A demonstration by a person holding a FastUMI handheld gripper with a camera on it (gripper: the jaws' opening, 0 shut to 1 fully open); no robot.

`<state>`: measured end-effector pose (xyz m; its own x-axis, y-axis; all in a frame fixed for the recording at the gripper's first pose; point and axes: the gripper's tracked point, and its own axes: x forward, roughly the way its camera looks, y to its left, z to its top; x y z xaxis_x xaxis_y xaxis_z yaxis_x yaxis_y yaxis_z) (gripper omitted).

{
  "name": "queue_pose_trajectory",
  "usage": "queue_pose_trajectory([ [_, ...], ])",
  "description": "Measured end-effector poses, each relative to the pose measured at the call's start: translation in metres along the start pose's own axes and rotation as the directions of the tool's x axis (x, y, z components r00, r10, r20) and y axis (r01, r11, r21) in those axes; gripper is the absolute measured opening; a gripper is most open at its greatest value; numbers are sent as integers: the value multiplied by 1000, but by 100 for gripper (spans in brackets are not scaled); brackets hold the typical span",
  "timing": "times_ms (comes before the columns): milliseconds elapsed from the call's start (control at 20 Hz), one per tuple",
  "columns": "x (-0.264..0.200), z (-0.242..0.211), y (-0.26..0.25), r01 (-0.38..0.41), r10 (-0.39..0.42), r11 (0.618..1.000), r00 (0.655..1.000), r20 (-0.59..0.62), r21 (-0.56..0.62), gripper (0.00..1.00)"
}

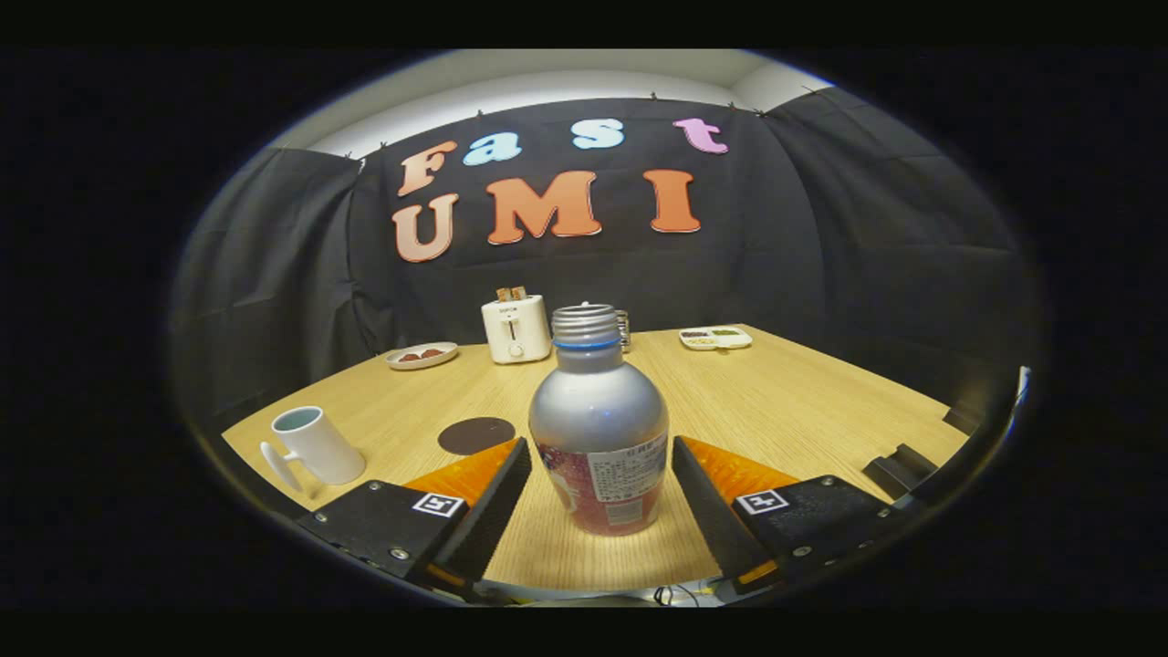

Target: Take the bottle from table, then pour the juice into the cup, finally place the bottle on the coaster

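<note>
We saw the bottle (599, 424) upright on the desk (803, 401), standing between the tool's fingers w/ a gap on each side, so the tool (602, 456) was released, touching nothing. Bottle's cap was off, threaded neck bare; its label was too small to make out. Behind the neck, at 12 o'clock, sth metallic (623, 328) was mostly hidden by the bottle; we couldn't tell what it was. The white cup (315, 445) sat at approx 9 o'clock from the bottle, handle toward us, inside not visible. The dark round coaster (475, 435) lay btw cup and bottle, its near edge cut off by the left finger. Further back: toaster (516, 328) at 11 o'clock w/ toast sticking out, small plate (421, 355) to its left w/ unclear dark bits, and a tray (715, 338) at 1 o'clock, contents unclear.
</note>
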<state>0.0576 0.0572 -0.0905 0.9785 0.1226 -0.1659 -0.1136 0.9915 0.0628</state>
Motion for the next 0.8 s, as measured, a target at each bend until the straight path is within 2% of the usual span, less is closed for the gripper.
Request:
queue_pose_trajectory([
  [200, 6, 1, 0, 17, -17, 1000, 1000, 6, -14, 81],
  [600, 7, 9, 21, -21, 21, 1000, 1000, -1, -16, 77],
  [800, 9, 18, 42, -34, 35, 995, 999, 12, -95, 77],
])
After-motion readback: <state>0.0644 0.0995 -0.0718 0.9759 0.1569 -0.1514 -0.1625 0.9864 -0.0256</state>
